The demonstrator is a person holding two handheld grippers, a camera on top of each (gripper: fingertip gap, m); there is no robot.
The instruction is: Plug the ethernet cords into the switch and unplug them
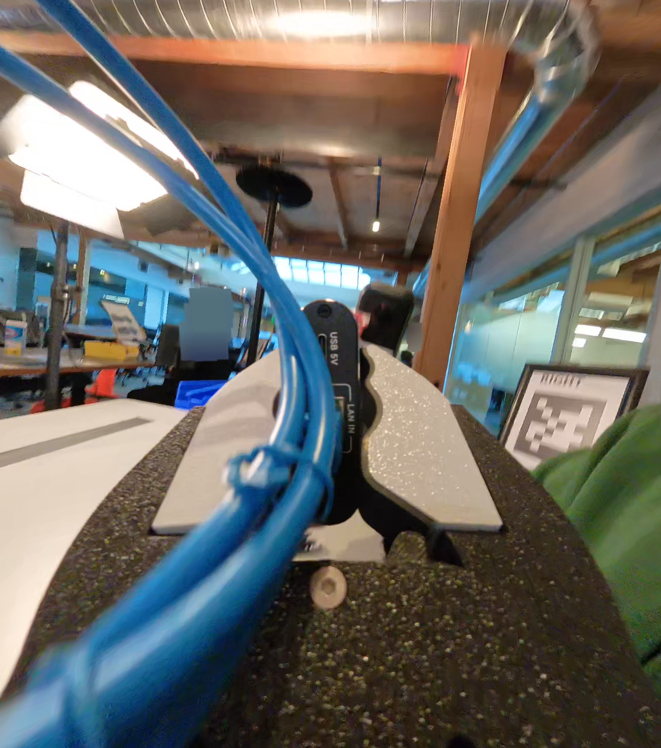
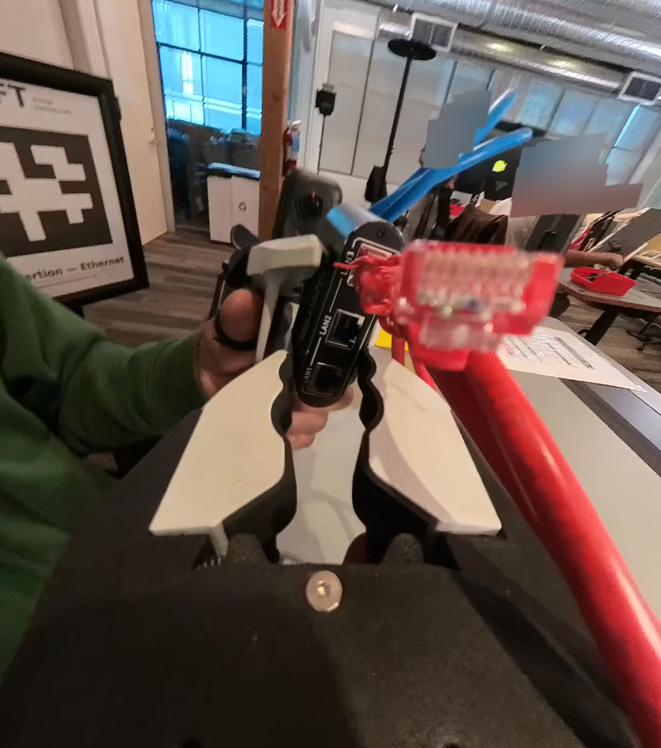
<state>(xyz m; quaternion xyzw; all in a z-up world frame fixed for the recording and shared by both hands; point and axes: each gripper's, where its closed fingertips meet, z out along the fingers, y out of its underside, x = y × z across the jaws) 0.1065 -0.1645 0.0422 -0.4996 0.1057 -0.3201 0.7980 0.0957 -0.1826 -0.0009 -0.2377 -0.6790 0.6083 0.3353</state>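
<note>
- Left gripper (image 1: 355,409), frame centre: jaws clamp the black switch (image 1: 339,388), blue cords (image 1: 304,404) attached.
- Right gripper (image 2: 327,404): jaws parted, empty; red cord (image 2: 478,291) blurred at upper right could miss its port.

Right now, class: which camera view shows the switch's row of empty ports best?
The right wrist view. There the black switch turns its port face to the camera, with two open sockets plainly visible and the red plug close by. The left wrist view shows only the switch's opposite end, partly hidden behind the blue cords.
</note>
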